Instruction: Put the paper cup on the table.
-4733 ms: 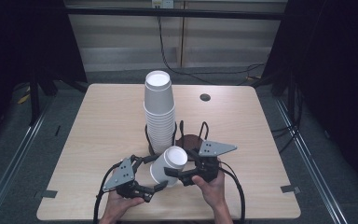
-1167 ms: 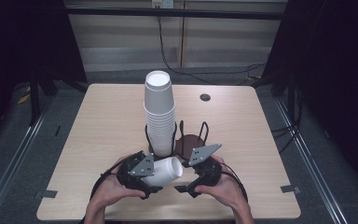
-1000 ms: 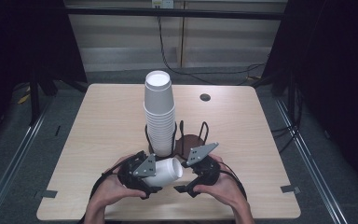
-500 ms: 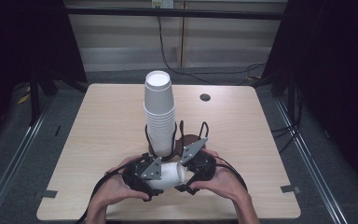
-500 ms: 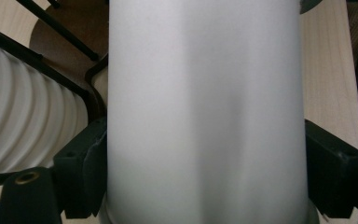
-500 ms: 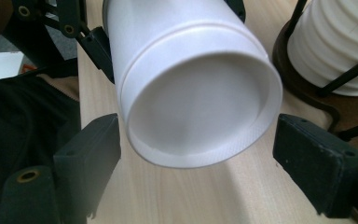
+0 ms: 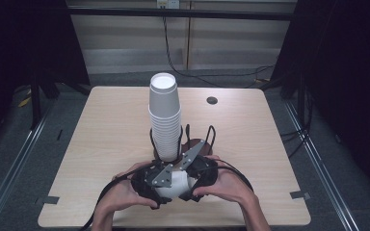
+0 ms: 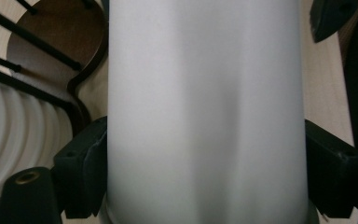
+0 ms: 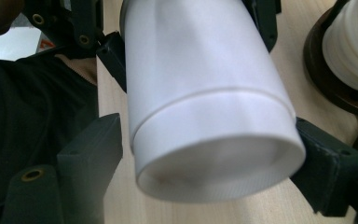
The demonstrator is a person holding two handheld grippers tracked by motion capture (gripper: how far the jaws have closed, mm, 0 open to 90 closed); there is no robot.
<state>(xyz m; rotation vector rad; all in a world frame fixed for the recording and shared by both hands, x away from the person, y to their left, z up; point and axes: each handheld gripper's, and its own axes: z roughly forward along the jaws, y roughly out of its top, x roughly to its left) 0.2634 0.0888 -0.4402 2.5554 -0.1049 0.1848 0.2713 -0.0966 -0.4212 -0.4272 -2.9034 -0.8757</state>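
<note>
High view: at lower centre, your left gripper [image 7: 161, 185] and right gripper [image 7: 192, 180] both clamp one white cup [image 7: 173, 185] above the table [image 7: 101, 144]. One cup stack [image 7: 165, 120] stands in one holder [image 7: 197, 142] just behind.

I see a white cup [image 9: 205, 107], smooth matt foam or paper, can't tell which. Stack of cups [image 7: 165, 120] has the same matt white, ribbed at the rims. Table [image 7: 111, 125] is pale wood-grain laminate, low sheen. Holder [image 8: 60, 32] has a dark brown glossy wood base and black wire. My gripper pads [image 8: 86, 172] are matt black plastic
</note>
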